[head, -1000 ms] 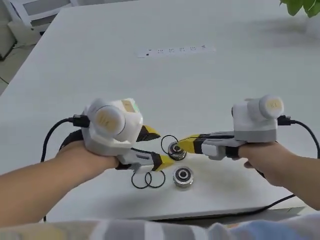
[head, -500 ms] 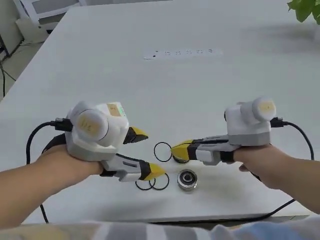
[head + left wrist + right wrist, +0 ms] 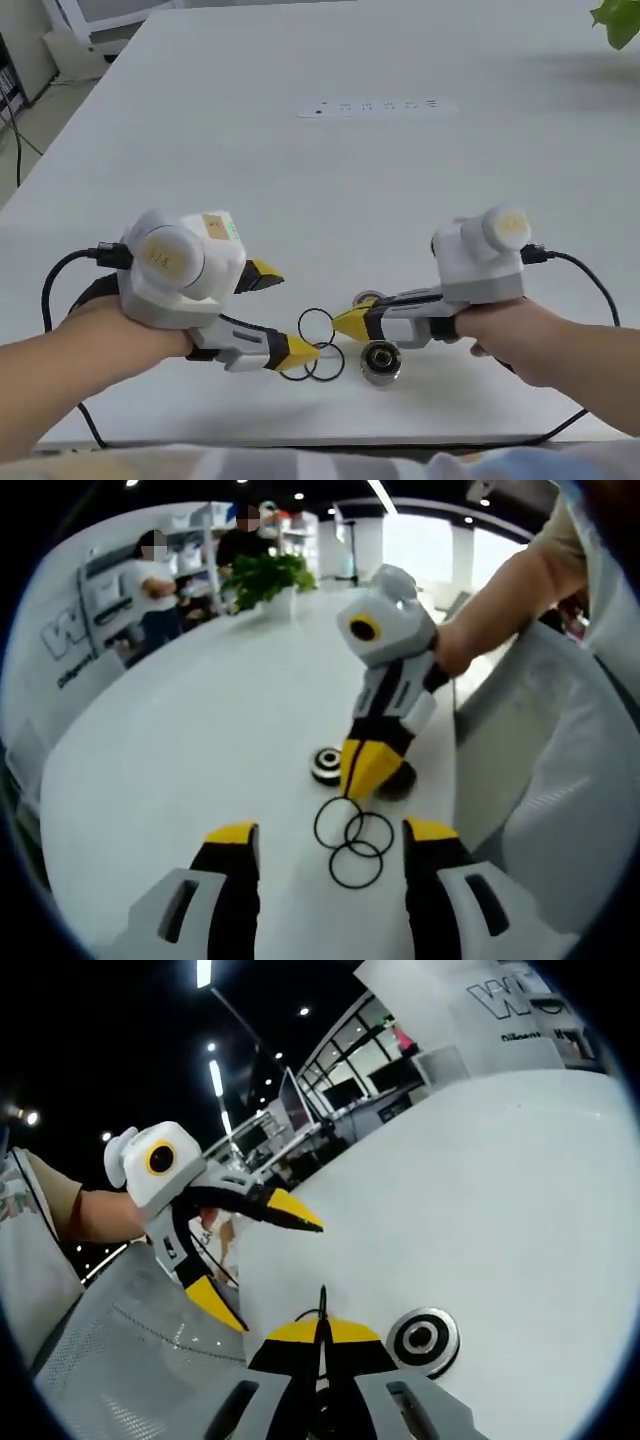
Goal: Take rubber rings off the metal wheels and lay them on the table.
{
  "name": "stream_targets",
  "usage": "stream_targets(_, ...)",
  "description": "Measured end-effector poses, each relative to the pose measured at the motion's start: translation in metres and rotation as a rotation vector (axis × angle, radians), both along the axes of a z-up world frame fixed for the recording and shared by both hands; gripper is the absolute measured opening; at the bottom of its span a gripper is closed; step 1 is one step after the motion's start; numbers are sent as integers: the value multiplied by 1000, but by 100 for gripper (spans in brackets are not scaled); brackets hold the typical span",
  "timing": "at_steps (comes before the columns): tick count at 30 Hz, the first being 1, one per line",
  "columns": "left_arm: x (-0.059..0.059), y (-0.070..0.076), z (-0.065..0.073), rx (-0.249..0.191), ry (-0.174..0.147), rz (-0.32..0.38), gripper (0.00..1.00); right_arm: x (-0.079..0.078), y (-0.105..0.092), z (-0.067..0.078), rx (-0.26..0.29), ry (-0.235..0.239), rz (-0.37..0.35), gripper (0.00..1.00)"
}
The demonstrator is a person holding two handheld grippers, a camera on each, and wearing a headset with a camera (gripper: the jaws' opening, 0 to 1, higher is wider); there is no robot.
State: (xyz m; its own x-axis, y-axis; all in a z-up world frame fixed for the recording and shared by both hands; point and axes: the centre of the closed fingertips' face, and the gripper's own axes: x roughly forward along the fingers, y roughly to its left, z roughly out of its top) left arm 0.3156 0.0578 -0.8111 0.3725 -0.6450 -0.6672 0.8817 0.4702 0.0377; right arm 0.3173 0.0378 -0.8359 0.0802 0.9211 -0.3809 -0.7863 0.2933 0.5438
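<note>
My right gripper [image 3: 345, 322] is shut on a thin black rubber ring [image 3: 316, 325], which sticks out from its yellow tips just over the white table [image 3: 300, 180]. In the right gripper view this ring [image 3: 322, 1302] is an edge-on line between the closed jaws. Two more rings [image 3: 322, 362] lie overlapping by the front edge. One metal wheel [image 3: 381, 360] sits beside them. Another wheel [image 3: 366, 298] peeks out behind the right gripper. My left gripper [image 3: 282, 310] stands open to the left of the rings, holding nothing. The three rings [image 3: 356, 865] lie just ahead of its jaws.
A white power strip [image 3: 380, 106] lies far back on the table. Green plant leaves [image 3: 622, 20] show at the back right corner. Black cables [image 3: 60, 275] trail from both grippers. The table's front edge [image 3: 330, 425] runs close below the wheels and rings.
My right gripper has drawn a ring away from the wheel toward the two lying rings. My left gripper has backed off to the left of the wheel. The head camera has shifted too.
</note>
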Motion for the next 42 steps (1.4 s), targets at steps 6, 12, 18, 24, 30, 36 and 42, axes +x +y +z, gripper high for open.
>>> stream_targets(6,0,2,-2,1,4,7,58,0,-2,-6,-29,6,-3,0)
stream_targets(12,0,2,-3,3,6,8,58,3,-5,-11,-62,-32,-10,5)
stream_targets(18,1,3,-4,10,9,9,58,1,-4,-12,-83,-74,11,11)
stream_targets(24,2,3,-5,14,12,12,58,4,-6,-4,-67,-97,3,14)
stream_targets(30,4,1,-3,13,10,11,57,16,-13,6,-42,-120,-41,17)
stream_targets(36,12,-2,-4,14,9,10,56,27,-25,12,-33,-148,-88,21)
stream_targets(42,17,-10,-7,13,16,4,54,36,-39,13,-40,-168,-122,22)
